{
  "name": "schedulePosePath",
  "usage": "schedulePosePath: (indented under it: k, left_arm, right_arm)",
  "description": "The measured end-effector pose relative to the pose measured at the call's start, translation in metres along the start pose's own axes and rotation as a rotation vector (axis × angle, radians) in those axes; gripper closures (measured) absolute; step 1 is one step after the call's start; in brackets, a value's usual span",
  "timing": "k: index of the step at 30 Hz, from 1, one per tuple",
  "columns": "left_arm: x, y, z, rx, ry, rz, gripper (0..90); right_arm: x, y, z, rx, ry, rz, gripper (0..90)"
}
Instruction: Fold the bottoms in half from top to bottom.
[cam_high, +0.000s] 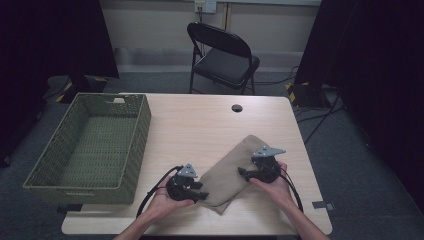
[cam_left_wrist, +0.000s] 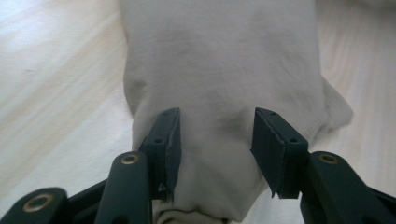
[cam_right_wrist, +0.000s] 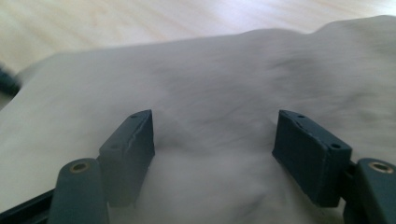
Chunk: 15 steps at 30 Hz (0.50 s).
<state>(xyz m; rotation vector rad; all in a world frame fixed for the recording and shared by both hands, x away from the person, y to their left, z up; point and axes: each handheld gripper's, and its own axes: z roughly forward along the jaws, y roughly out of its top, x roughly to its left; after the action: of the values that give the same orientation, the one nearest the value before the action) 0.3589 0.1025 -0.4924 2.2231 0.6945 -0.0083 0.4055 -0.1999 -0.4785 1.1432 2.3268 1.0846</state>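
Note:
A folded beige cloth lies slantwise on the near right part of the wooden table. My left gripper is at the cloth's near left end. In the left gripper view the cloth narrows and bunches between the two black pads, and the left gripper is shut on it. My right gripper reaches onto the cloth's right side. In the right gripper view its jaws stand wide on the cloth, so the right gripper is open with fabric swelling up between its fingers.
A green woven basket with nothing in it stands at the table's left. A round cable hole sits near the far edge. Behind the table stands a black folding chair. Dark curtains flank both sides.

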Motion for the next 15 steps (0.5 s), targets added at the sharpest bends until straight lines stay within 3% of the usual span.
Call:
schedulePosePath:
  k: [4,11,15]
  left_arm:
    - [-0.0097,0.0023,0.0052,0.009,-0.011,0.034,52.3]
    - [-0.0100,0.0026,0.0050,0.013,-0.022,0.031,52.4]
    - [-0.0101,0.0031,0.0053,0.017,-0.020,0.032,51.9]
  right_arm:
    - [-0.0023,-0.0004,0.0044,-0.010,-0.015,-0.005,28.3]
    - [-0.0011,0.0001,0.0027,-0.009,-0.017,-0.008,28.2]
    - [0.0024,0.0040,-0.0007,-0.056,0.003,-0.026,27.7]
